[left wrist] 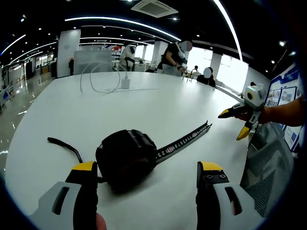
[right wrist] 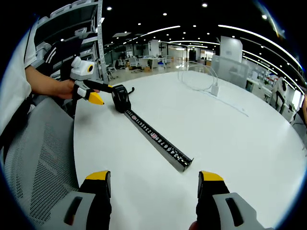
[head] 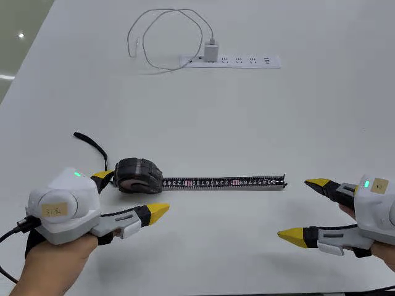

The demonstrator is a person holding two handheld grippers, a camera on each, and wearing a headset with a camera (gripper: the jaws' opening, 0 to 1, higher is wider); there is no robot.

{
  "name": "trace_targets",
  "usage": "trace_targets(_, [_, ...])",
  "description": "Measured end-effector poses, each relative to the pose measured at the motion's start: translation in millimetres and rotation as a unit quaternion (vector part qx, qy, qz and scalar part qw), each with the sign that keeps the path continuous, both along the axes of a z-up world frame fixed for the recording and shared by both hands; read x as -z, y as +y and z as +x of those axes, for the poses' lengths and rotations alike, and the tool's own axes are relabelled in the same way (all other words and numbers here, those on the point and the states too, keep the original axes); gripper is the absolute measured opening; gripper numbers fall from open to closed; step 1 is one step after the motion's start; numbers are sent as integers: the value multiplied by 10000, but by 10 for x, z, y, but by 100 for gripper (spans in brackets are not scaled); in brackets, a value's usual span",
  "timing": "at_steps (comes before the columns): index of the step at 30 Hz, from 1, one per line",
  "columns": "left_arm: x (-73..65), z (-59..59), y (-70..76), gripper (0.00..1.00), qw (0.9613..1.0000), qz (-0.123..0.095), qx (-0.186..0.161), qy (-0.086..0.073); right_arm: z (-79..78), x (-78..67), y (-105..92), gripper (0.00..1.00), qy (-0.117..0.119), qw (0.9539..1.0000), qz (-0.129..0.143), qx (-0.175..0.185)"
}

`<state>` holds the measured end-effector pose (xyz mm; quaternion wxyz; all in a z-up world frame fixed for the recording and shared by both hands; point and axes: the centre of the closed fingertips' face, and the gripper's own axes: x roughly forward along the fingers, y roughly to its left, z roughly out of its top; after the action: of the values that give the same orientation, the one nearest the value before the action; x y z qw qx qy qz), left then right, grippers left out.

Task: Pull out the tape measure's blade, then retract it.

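Observation:
A black tape measure (head: 137, 176) lies on the white table (head: 247, 117) with its blade (head: 223, 182) pulled out to the right, ending in a hook (head: 283, 180). A black wrist strap (head: 91, 145) trails off to its left. My left gripper (head: 134, 193) is open, its yellow-tipped fingers on either side of the case (left wrist: 127, 157), not touching it. My right gripper (head: 304, 208) is open just right of the blade's hook (right wrist: 186, 164), apart from it. In the right gripper view the case (right wrist: 121, 98) sits far up the blade (right wrist: 153, 136).
A white power strip (head: 237, 61) with a charger and a looped white cable (head: 163, 37) lies at the far side of the table. A mesh chair (right wrist: 41, 158) stands by the near edge. People stand in the background beyond the table.

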<state>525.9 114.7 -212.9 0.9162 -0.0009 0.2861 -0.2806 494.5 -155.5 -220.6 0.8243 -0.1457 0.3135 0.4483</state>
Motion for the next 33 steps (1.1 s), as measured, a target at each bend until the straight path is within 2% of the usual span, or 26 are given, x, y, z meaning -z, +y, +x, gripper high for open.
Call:
trace_targets(10, [7,63,32,78,9990,-148,-431,28,114,-4,-19,66,-18,9995,-222,-242])
trace_targets(26, [68,161,33,76,9961,19,-882,59,302,58,-50,56,77,9960,-532,-709])
trace_targets(33, [90,207,39,76,9935,78,-1137,69,350,112,-55,52,140,9922,-741,-992])
